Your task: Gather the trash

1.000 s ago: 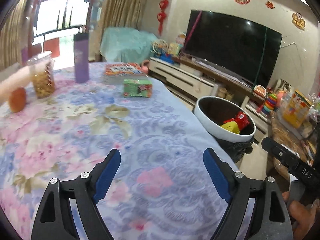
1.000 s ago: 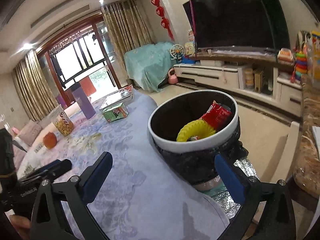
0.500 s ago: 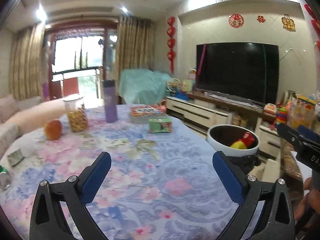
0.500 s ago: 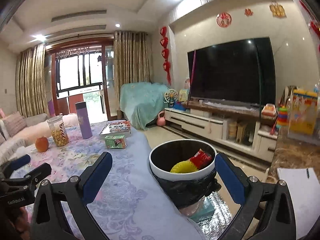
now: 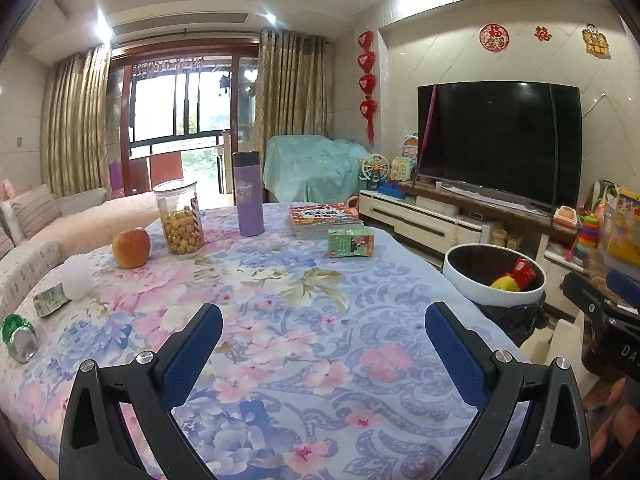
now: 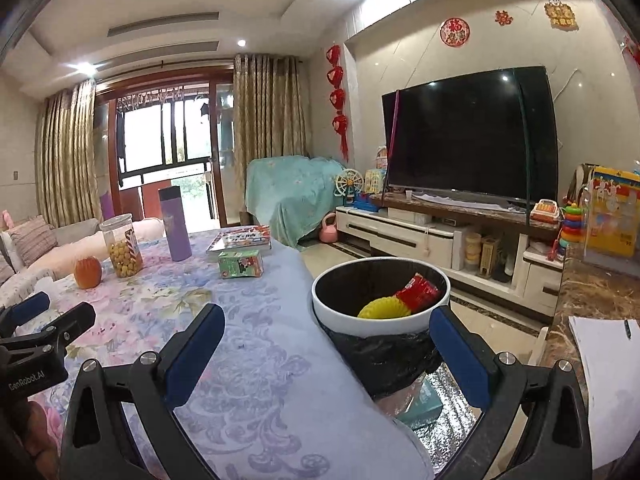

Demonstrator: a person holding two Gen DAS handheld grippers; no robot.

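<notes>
- Both grippers, left (image 5: 323, 350) and right (image 6: 326, 354), gape wide, empty.
- Crushed can (image 5: 18, 338) lies far left on table (image 5: 304, 320), nearer the left gripper.
- Bin (image 6: 380, 312) stands right of the table.

A matt floral cloth (image 5: 280, 320) covers the table; the round white-rimmed bin (image 6: 380, 320) looks glossy plastic, lined with crinkled black film, apparently.
</notes>
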